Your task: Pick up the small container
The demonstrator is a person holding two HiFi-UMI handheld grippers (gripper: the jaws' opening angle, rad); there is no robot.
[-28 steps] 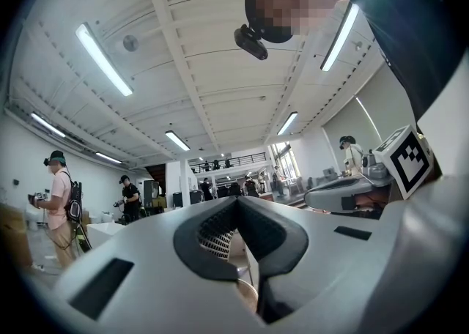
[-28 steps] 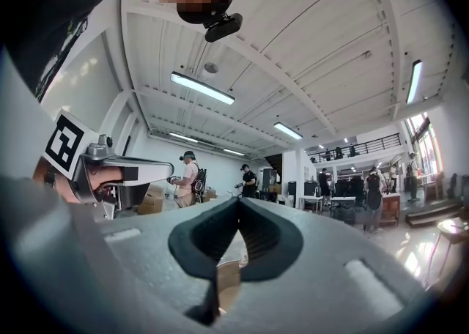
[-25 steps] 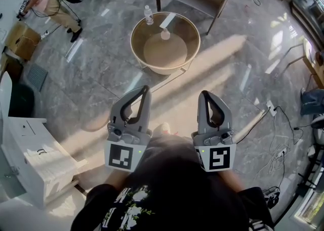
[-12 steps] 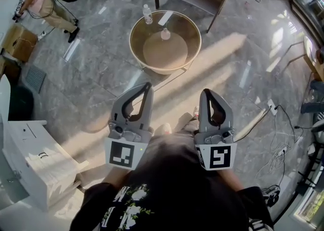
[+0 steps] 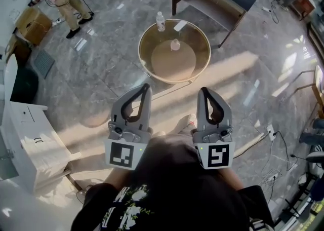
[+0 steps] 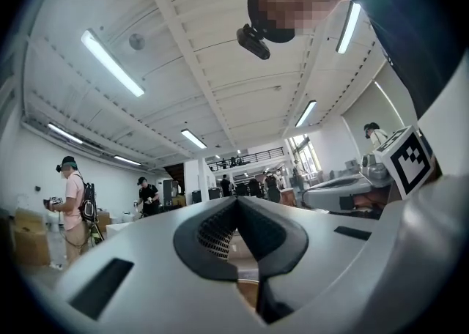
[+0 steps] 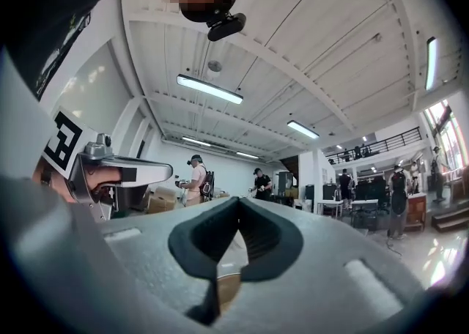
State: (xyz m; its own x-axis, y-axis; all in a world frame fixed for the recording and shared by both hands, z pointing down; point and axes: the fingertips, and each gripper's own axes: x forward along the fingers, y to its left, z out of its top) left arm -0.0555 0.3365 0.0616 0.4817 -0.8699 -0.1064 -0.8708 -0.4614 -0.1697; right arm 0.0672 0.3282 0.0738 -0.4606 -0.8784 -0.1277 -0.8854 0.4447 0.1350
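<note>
Black-and-white square markers are carried on both cubes; the label on the water bottle (image 5: 160, 21) is too small to be read. The small container (image 5: 175, 45) stands near the middle of the round glass tabletop (image 5: 140, 60), well inside the rim. The left hand-held gripper (image 5: 146, 88) and right hand-held gripper (image 5: 203, 91) are closed and empty, and are held over open floor (image 5: 101, 73), short of the tabletop.

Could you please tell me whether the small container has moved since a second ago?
No. The small container keeps its spot on the round table, right of the bottle.
</note>
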